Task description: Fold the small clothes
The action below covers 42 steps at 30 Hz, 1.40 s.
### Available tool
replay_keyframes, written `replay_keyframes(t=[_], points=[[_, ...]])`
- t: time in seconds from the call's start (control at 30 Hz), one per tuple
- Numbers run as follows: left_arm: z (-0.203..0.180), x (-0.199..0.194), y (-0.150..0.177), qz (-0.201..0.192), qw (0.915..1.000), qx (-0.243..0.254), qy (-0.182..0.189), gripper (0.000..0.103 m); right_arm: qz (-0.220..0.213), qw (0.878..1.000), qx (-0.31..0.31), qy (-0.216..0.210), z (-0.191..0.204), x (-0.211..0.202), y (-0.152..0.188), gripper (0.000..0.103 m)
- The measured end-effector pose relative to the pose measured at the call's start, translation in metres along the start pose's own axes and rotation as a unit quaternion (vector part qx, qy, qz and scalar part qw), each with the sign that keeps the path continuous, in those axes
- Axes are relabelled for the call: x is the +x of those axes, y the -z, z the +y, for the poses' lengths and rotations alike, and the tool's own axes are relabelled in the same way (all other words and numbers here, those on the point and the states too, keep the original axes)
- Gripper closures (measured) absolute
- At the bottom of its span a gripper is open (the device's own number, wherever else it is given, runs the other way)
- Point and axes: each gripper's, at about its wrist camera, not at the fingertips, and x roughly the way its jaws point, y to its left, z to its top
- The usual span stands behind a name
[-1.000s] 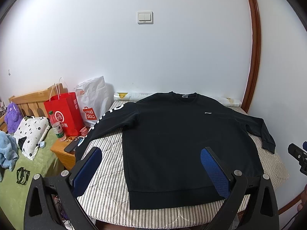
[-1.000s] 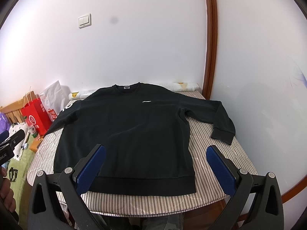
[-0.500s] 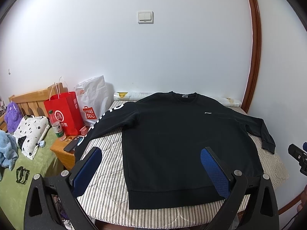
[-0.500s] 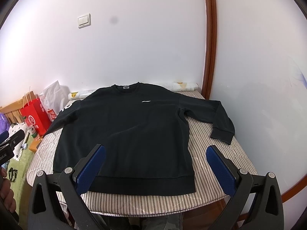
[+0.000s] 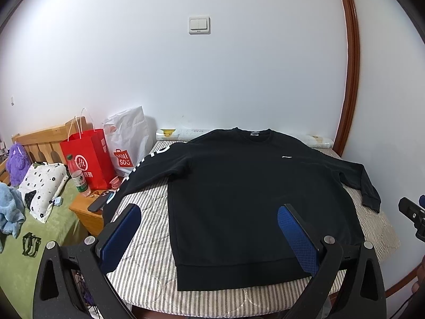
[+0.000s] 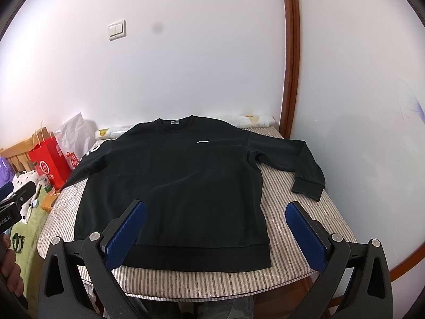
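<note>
Black sweatshirt (image 5: 255, 202) is lying flat, front up, on the striped surface (image 5: 148, 228).

I'm seeing it spreading across most of the top, neckline toward the wall, sleeves out to both sides. I'm holding the left tool (image 5: 209, 236) and right tool (image 6: 215, 231) wide open over the hem end, both gripping nothing.

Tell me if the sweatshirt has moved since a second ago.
No. The sweatshirt lies spread flat, its collar still below the wall switch as before.
</note>
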Motion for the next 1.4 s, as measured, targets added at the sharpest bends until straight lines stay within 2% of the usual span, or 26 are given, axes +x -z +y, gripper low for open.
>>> replay_keyframes(t=[0.8, 1.0, 1.23, 1.4], points=[[0.002, 0.001, 0.004, -0.003, 1.0000, -0.002, 0.001, 0.000, -0.006, 1.000, -0.006, 0.001, 0.002, 0.008, 0.002, 0.000], [0.009, 0.022, 0.002, 0.007, 0.9999, -0.007, 0.003, 0.000, -0.019, 1.000, -0.018, -0.002, -0.001, 0.028, 0.004, 0.000], [0.026, 0.058, 0.005, 0.019, 0.9993, -0.028, 0.014, 0.000, -0.001, 1.000, -0.014, -0.008, -0.008, 0.076, -0.005, 0.000], [0.039, 0.087, 0.014, 0.037, 0.9986, -0.036, 0.005, 0.000, 0.022, 0.999, -0.013, -0.020, -0.007, 0.106, -0.006, 0.000]])
